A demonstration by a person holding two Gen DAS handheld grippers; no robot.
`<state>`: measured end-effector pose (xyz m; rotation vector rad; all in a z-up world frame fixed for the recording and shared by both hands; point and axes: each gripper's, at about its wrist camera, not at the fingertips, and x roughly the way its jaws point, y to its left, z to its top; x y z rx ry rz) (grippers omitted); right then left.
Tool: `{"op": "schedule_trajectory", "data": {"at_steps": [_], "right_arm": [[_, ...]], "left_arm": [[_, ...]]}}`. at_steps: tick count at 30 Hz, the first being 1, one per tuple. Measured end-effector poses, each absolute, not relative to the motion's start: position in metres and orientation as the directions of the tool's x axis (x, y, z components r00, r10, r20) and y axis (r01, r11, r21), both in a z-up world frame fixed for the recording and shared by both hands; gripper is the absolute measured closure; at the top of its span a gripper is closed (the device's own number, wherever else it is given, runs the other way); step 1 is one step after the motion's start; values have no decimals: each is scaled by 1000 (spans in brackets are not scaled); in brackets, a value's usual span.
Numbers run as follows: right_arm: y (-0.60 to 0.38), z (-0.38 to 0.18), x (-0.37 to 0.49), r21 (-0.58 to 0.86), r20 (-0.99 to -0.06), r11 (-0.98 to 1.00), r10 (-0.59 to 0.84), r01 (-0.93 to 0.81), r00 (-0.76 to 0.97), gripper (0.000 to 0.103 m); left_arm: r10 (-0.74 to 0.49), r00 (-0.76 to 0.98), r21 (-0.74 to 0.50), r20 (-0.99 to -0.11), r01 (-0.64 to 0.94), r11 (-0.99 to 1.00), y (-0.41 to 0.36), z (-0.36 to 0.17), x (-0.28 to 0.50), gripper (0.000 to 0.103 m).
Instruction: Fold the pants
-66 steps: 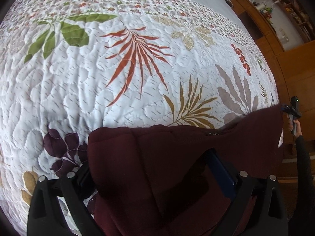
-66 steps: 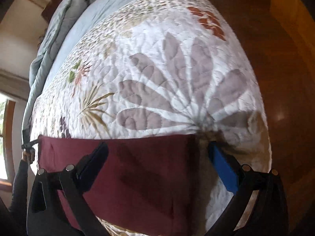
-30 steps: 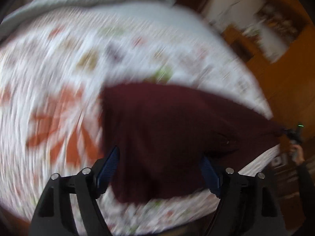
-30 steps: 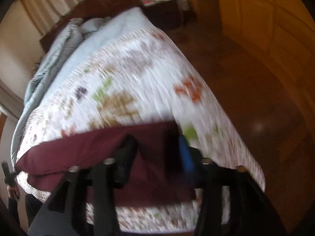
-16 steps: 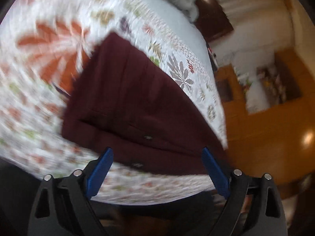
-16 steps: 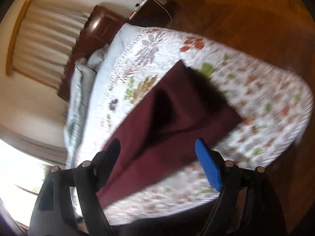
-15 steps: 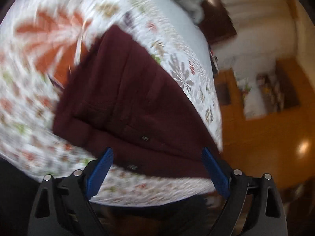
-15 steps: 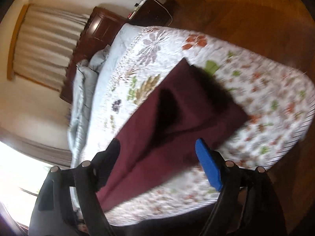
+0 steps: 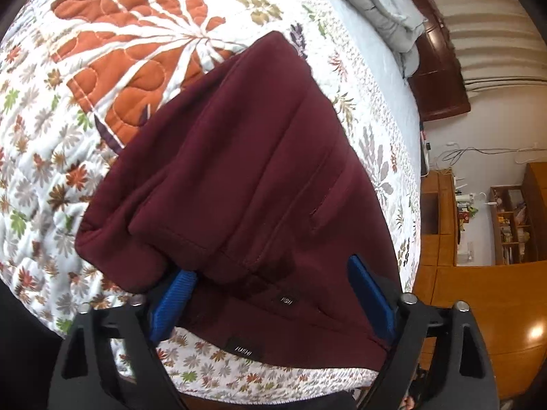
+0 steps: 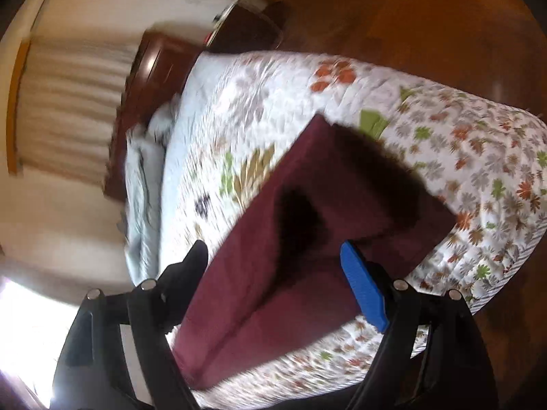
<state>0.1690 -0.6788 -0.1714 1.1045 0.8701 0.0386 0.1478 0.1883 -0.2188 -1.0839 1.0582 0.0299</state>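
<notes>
The dark red pants (image 9: pixel 246 184) lie folded over on the floral quilt (image 9: pixel 112 58) near the bed's foot edge. In the left wrist view my left gripper (image 9: pixel 270 283) is open, its blue pads either side of the waistband end, the left pad tucked under a fold. In the right wrist view the pants (image 10: pixel 307 239) show as a long folded strip. My right gripper (image 10: pixel 273 259) is open above them, holding nothing.
A grey-blue duvet (image 9: pixel 383 3) is bunched at the head of the bed by a dark wooden headboard (image 9: pixel 441 78). Wooden shelves (image 9: pixel 506 218) and polished wood floor (image 10: pixel 427 34) lie beyond the bed. The quilt's edge (image 10: pixel 495 266) drops off close to the pants.
Both grippers carried the pants' far end over onto the rest, let go and opened. Both cameras have swung and pulled back; the left one has now come closer to the waistband.
</notes>
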Motion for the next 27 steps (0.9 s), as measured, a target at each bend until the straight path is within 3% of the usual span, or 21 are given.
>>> {"op": "schedule_trajectory", "data": {"at_steps": [1, 4, 8, 9, 10, 11, 14, 16, 18, 20, 24, 27], "right_arm": [[-683, -170, 169, 796, -586, 465, 429, 388, 688, 23], [-692, -169, 176, 790, -604, 431, 423, 436, 676, 23], [-690, -176, 192, 756, -652, 428, 436, 495, 620, 26], [-692, -180, 195, 743, -669, 415, 423, 525, 611, 35], [-694, -185, 198, 740, -672, 404, 419, 538, 610, 69], [-695, -188, 203, 738, -674, 402, 420, 541, 607, 94], [-684, -158, 213, 732, -666, 499, 379, 464, 642, 95], [-669, -110, 203, 763, -560, 578, 368, 289, 742, 96], [-663, -99, 183, 759, -513, 611, 349, 224, 784, 96], [-672, -126, 173, 753, -549, 596, 337, 277, 765, 95], [-692, -220, 164, 733, -658, 520, 381, 439, 649, 95], [-690, -221, 154, 754, -635, 495, 383, 432, 671, 95]], "left_arm": [[-454, 530, -695, -716, -487, 529, 187, -221, 150, 56], [-448, 531, -692, -719, -489, 531, 188, -224, 149, 68], [-458, 529, -698, -714, -488, 525, 204, -225, 146, 74], [-459, 527, -697, -715, -485, 529, 204, -225, 146, 76], [-460, 528, -698, -713, -481, 530, 206, -225, 147, 81], [-463, 533, -703, -708, -475, 529, 206, -224, 148, 84], [-485, 588, -757, -648, -421, 501, 214, -204, 154, 87], [-498, 635, -798, -590, -365, 480, 221, -181, 151, 87], [-498, 684, -832, -534, -318, 455, 231, -159, 139, 87], [-493, 694, -838, -525, -322, 441, 240, -160, 128, 87], [-506, 563, -756, -653, -449, 476, 244, -223, 112, 87], [-516, 559, -760, -650, -460, 459, 244, -235, 106, 87]]}}
